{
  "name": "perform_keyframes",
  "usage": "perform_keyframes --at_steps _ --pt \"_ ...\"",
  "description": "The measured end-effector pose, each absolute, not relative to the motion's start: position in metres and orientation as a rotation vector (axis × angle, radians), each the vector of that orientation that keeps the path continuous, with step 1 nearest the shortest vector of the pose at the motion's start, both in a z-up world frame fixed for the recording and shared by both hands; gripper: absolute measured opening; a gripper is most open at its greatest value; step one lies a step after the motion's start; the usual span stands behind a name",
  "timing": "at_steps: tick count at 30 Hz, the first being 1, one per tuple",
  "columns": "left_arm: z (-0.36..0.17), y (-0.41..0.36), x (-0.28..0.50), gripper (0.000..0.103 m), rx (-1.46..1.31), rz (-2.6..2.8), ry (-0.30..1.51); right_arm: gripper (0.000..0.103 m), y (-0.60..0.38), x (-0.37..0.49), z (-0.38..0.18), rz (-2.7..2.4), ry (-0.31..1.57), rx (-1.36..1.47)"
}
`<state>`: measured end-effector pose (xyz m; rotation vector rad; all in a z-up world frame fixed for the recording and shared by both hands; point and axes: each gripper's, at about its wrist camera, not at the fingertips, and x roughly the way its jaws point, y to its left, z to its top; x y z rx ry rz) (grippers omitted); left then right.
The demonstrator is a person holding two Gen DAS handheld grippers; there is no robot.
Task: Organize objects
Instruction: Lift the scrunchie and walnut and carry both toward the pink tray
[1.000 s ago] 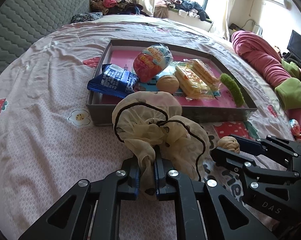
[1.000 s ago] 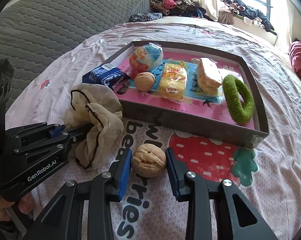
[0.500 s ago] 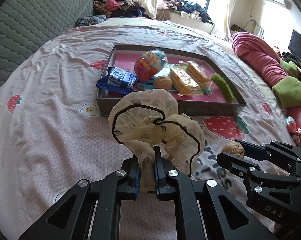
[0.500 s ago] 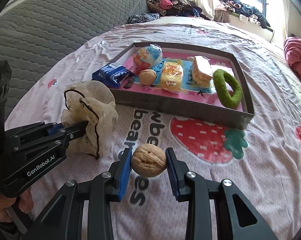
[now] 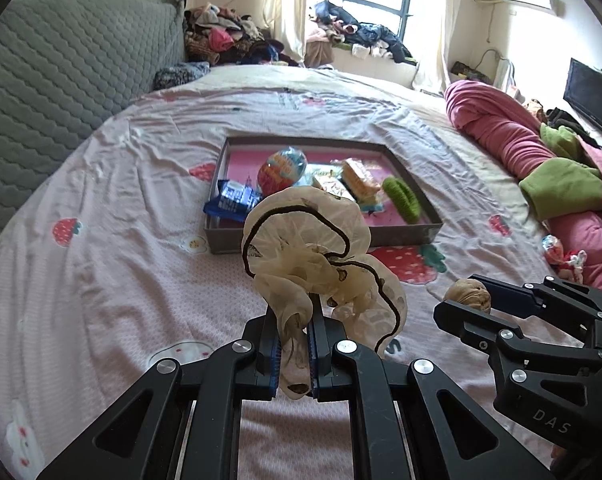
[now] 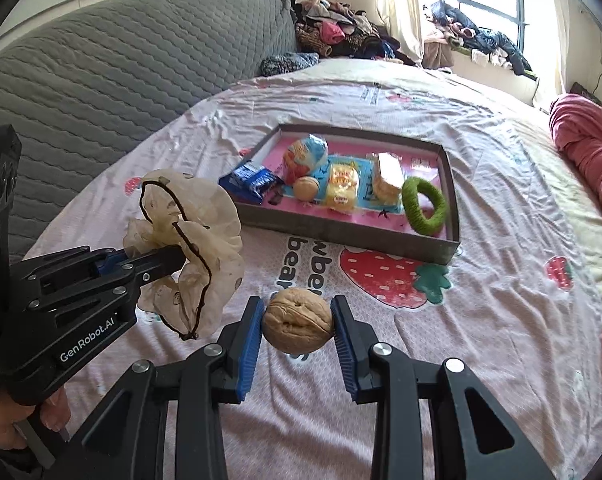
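Ahead, the tray (image 6: 441, 244) holds snack packs, a second walnut (image 6: 305, 189) and a green ring (image 6: 424, 211) — left gripper (image 5: 293, 354) pinches a beige scrunchie (image 5: 313, 256), right gripper (image 6: 297, 330) clamps a walnut (image 6: 297, 320), both above the bedsheet (image 5: 101, 280).

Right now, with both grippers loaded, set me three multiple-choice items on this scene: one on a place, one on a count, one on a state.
1. Where is the green ring?
A. In the tray, at its right end
B. On the bedsheet beside the tray
C. In the left gripper

2. How many walnuts show in the right wrist view?
A. One
B. Two
C. Four

3. What is the left gripper doing?
A. Standing open over the tray
B. Clamped shut on the cream scrunchie
C. Holding the blue packet

Answers:
1. A: the ring leans at the right wall of the tray.
2. B: one walnut sits in the right gripper, another lies in the tray.
3. B: the scrunchie is pinched between its pads; the blue packet lies over the tray's left edge.
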<state>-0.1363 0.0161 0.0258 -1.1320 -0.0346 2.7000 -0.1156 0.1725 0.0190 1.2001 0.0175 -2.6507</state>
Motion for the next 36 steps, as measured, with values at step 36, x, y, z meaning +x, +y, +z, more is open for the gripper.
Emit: perform_keyframes --at_steps 36 --pt "0.157 0.037 -0.122 0.011 -0.883 2.774 0.018 0.035 0.2 -0.081 0.149 -2.807 0.079 0.931"
